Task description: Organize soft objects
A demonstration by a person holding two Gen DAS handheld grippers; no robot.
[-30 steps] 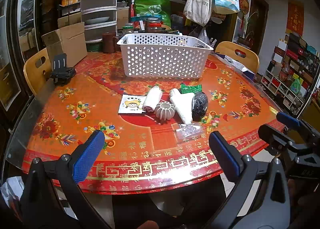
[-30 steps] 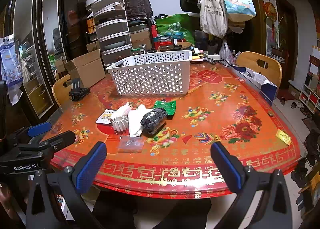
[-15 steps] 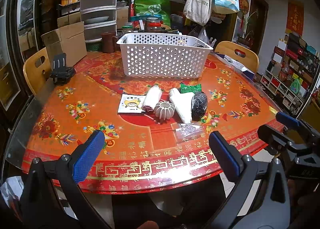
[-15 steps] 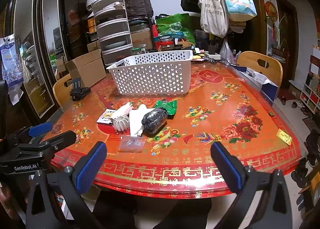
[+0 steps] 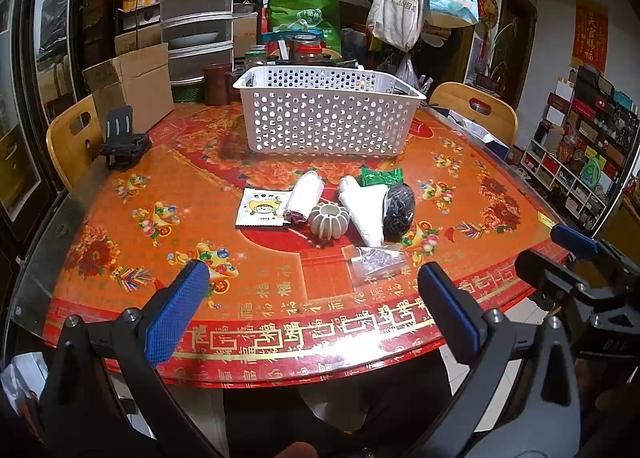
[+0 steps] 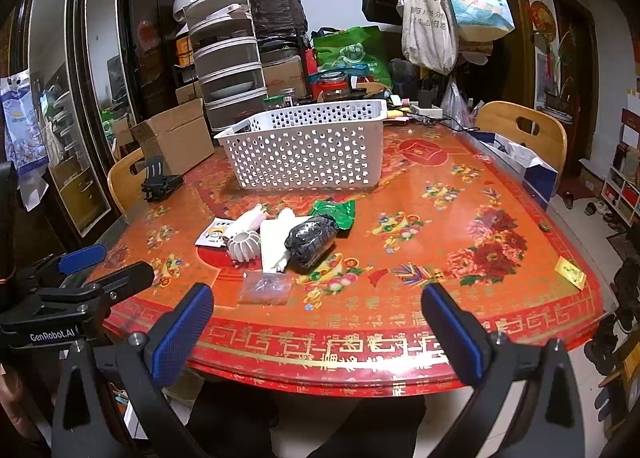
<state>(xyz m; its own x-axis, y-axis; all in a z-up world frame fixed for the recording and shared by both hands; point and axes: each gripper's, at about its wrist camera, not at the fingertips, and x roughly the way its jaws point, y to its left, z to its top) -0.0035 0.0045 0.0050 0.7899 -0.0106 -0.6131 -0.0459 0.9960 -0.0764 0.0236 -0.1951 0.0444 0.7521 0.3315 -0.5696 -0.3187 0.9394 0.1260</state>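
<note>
A cluster of small items lies mid-table: a white rolled cloth (image 5: 306, 196), a white folded cloth (image 5: 364, 206), a black mesh bundle (image 5: 398, 207), a green packet (image 5: 380, 177), a cartoon sachet (image 5: 262, 207), a ribbed white pumpkin-shaped piece (image 5: 329, 221) and a clear bag (image 5: 376, 260). Behind them stands a white perforated basket (image 5: 328, 118). My left gripper (image 5: 312, 298) hangs open over the near table edge, short of the cluster. My right gripper (image 6: 316, 318) is open too, at the near edge, right of the items. The black bundle (image 6: 311, 238) and basket (image 6: 308, 146) show there as well.
The red patterned table (image 5: 120, 218) has a black clip stand (image 5: 122, 138) at far left and a cardboard box (image 5: 132, 82) behind it. Wooden chairs (image 5: 476, 110) flank the table. Jars, stacked trays and hanging bags crowd the far side.
</note>
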